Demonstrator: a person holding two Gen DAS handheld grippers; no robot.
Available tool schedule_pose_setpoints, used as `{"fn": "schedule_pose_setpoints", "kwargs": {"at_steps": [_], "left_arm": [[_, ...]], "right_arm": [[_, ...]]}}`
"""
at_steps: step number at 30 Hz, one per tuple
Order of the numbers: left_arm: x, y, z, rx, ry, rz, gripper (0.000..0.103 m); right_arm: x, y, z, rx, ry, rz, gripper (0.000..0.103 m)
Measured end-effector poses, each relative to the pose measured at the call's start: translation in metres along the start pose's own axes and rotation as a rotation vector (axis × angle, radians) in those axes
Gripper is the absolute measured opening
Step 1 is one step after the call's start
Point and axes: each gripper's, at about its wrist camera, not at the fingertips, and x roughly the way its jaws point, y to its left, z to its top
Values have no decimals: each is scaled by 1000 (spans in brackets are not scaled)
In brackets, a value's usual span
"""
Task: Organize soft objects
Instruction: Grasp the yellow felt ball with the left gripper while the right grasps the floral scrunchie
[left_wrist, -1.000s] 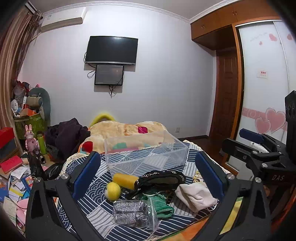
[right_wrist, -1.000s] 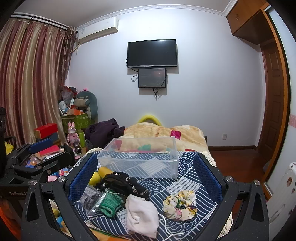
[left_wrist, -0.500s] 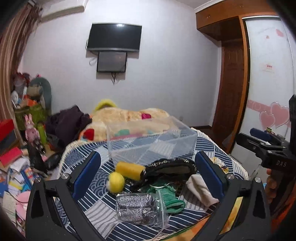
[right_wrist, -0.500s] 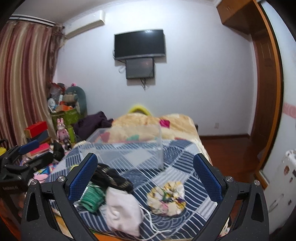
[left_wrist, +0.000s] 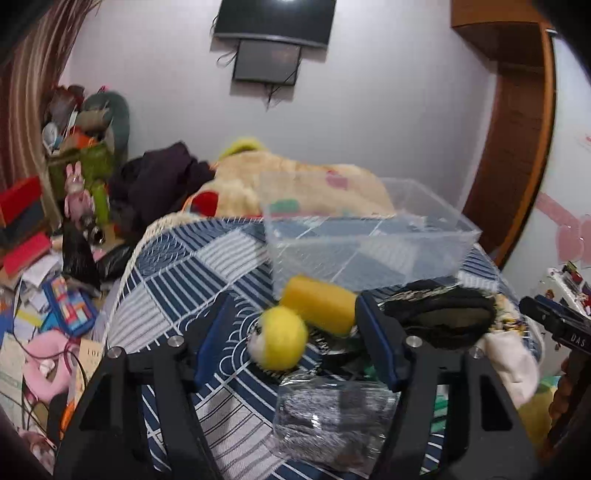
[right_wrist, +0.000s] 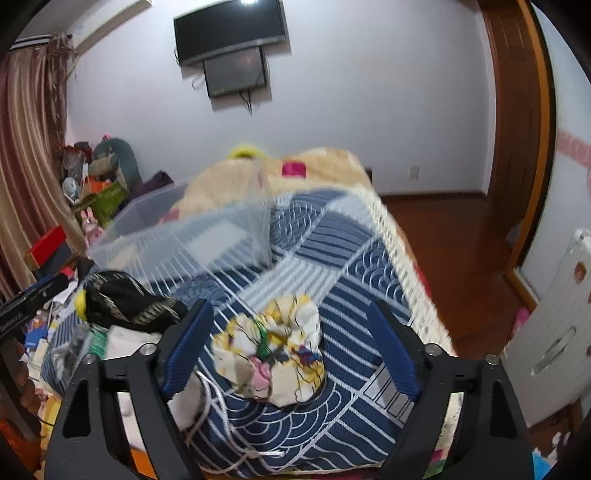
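My left gripper (left_wrist: 295, 339) is open, its blue pads either side of a yellow fuzzy ball (left_wrist: 282, 343) on the blue patterned cloth. A yellow sponge roll (left_wrist: 319, 304) lies just behind the ball, with a black pouch (left_wrist: 443, 314) to the right and a bag of grey fabric (left_wrist: 332, 417) in front. A clear plastic bin (left_wrist: 365, 236) stands behind them. My right gripper (right_wrist: 291, 350) is open around a floral scrunchie (right_wrist: 273, 350). A white cloth (right_wrist: 129, 343) and the black pouch (right_wrist: 122, 299) lie to its left, with the bin (right_wrist: 184, 236) behind.
The cloth covers a raised surface (right_wrist: 351, 258) whose fringed right edge drops to a wooden floor (right_wrist: 461, 240). A beige blanket (left_wrist: 295, 184) lies behind the bin. Books and toys clutter the floor (left_wrist: 44, 295) at left. The other gripper (left_wrist: 554, 325) shows at far right.
Both grippers have moved forward and down toward the cloth. The left one has closed in on the yellow ball, the right one on the floral scrunchie.
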Motion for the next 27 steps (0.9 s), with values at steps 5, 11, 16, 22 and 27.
{"fn": "schedule_pose_setpoints", "kwargs": {"at_steps": [5,11,16,22,27], "left_arm": [[26,4,-11,8,49,17,60],[35,10,-18,19,128,38,45],[32,11,-20,2,106,23,39],[13,8,-14,6,64,6,39],[-8,6,-3,4,8,-19,39]], "right_arm": [[18,0,-10,-23,96,11,72],[17,7,-16,-83,102,23,53],[20,8,-17,-76,89,31,16],[12,5,-9,-44,44,33,11],[2,10,3,-45,-4,25,10]]}}
